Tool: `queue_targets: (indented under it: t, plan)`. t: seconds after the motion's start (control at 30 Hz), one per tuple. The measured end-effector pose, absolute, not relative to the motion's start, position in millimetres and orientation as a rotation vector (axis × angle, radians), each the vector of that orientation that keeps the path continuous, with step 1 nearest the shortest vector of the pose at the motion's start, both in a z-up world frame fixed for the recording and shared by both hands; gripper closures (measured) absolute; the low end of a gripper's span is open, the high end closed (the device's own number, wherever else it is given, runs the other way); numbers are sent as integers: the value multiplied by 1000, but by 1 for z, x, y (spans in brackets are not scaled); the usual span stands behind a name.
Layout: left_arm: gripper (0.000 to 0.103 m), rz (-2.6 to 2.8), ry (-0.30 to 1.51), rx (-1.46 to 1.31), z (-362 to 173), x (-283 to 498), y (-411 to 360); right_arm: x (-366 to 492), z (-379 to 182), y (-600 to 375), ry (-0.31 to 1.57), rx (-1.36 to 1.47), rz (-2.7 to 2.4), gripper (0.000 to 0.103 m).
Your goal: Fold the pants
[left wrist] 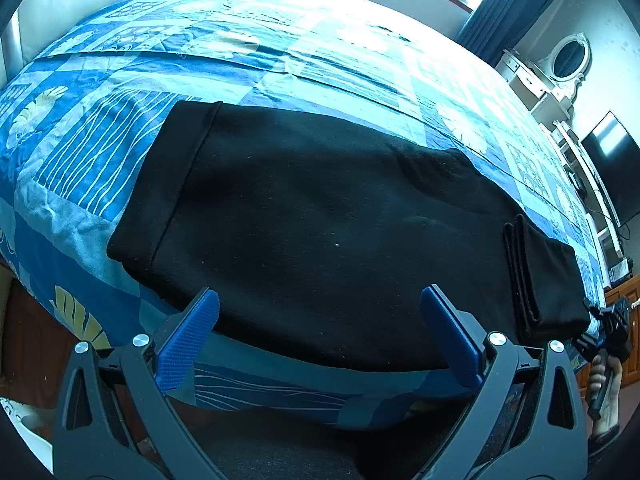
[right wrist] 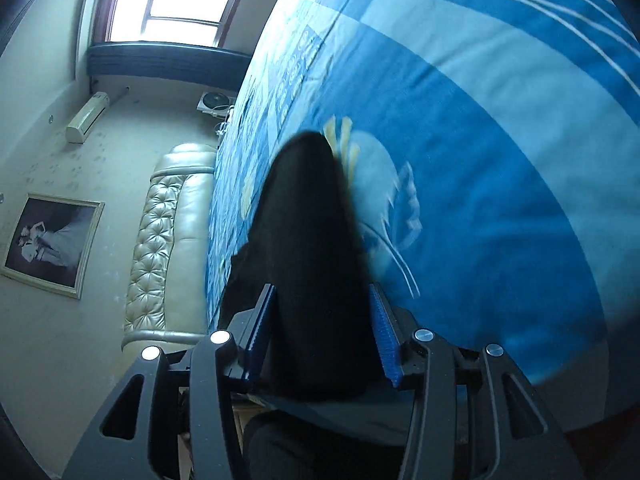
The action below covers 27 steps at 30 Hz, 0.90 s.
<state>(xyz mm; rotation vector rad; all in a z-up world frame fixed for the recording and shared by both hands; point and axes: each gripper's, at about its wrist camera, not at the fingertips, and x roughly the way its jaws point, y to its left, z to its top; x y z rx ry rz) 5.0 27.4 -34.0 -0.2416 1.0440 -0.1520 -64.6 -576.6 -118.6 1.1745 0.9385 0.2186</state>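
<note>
Black pants (left wrist: 320,220) lie flat across the blue patterned bedspread (left wrist: 100,152), waistband at the left, folded cuffs at the right. My left gripper (left wrist: 320,312) is open and empty, hovering over the near edge of the pants. My right gripper (right wrist: 322,312) is rolled sideways and shut on the cuff end of the pants (right wrist: 308,232), with black cloth filling the gap between its blue pads. The right gripper also shows in the left wrist view (left wrist: 608,324), at the far right beside the cuffs.
The bed's near edge (left wrist: 280,396) runs just below the pants. A padded cream headboard (right wrist: 164,240) stands at one end. A window (right wrist: 176,4), a framed picture (right wrist: 52,240) and a white dresser with a television (left wrist: 612,168) line the walls.
</note>
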Motion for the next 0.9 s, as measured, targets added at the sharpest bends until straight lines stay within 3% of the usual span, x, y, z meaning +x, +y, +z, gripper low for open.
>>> queue_targets:
  t: [0.07, 0.23, 0.37, 0.53, 0.77, 0.9]
  plan:
    - [3, -152, 1042, -237, -33, 4, 26, -68, -122, -576, 933, 1177, 212, 58]
    - [3, -147, 1036, -237, -32, 3, 26, -64, -121, -567, 976, 1069, 138, 76]
    - [3, -142, 1038, -232, -33, 4, 26, -63, -118, -568, 985, 1006, 112, 77]
    - [3, -140, 1030, -224, -32, 3, 28, -64, -106, -576, 966, 1018, 95, 63]
    - [2, -134, 1005, -217, -27, 5, 32, -63, -31, -550, 815, 816, -41, 62]
    - [3, -129, 1016, -223, -30, 7, 35, -29, -28, -478, 904, 793, 201, 60]
